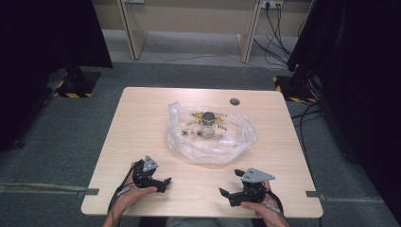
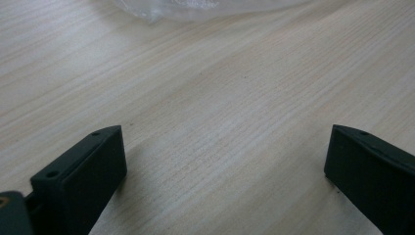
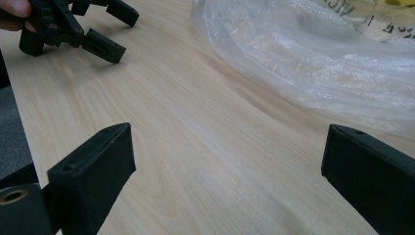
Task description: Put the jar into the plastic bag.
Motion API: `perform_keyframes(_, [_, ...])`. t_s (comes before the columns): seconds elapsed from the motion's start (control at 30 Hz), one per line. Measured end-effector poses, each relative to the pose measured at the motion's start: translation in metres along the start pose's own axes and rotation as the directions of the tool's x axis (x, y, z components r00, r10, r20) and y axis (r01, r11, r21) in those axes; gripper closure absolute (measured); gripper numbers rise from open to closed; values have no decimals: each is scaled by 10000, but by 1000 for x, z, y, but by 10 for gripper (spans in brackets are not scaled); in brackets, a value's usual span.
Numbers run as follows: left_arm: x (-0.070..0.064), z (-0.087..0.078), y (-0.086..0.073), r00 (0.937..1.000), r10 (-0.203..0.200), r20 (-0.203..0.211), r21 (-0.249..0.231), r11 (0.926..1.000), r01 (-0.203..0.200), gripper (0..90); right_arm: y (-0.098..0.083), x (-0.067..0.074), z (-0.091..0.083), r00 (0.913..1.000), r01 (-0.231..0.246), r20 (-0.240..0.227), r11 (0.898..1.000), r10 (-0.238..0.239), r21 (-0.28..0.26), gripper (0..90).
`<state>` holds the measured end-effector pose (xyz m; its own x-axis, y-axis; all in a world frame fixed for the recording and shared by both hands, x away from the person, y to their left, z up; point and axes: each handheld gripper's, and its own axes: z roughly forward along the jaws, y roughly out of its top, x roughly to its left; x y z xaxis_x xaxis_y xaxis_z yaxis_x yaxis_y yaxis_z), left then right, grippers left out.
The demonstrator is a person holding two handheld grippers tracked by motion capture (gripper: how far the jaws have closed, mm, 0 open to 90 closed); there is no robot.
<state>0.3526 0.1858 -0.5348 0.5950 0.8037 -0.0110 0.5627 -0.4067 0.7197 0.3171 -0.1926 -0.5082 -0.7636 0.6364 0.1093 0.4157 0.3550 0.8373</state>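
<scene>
Both tongs, left (image 1: 166, 182) and right (image 1: 226, 192), rest open near the table (image 1: 142, 123) edge, well short of the flimsy, slippery-looking plastic bag (image 1: 210, 137) mid-table, best pinched at its crumpled rim.

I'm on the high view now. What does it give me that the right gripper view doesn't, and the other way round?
High view alone: the small metal can sitting on the plastic bag, the dark round grommet near the table's far edge, both hands, and the floor around.

Right gripper view alone: its own open tongs close up over bare wood, with the black print on the bag readable as lettering.

Both: the crumpled clear plastic bag, the wooden table, and the left tongs, open, resting near the edge.
</scene>
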Motion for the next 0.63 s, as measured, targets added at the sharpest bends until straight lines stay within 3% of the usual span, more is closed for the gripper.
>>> perform_keyframes(0.63, [0,0,0,10000,-4,7,0,10000,4,13,-9,-1,-6,9998,-179,47,9998,179,11,59])
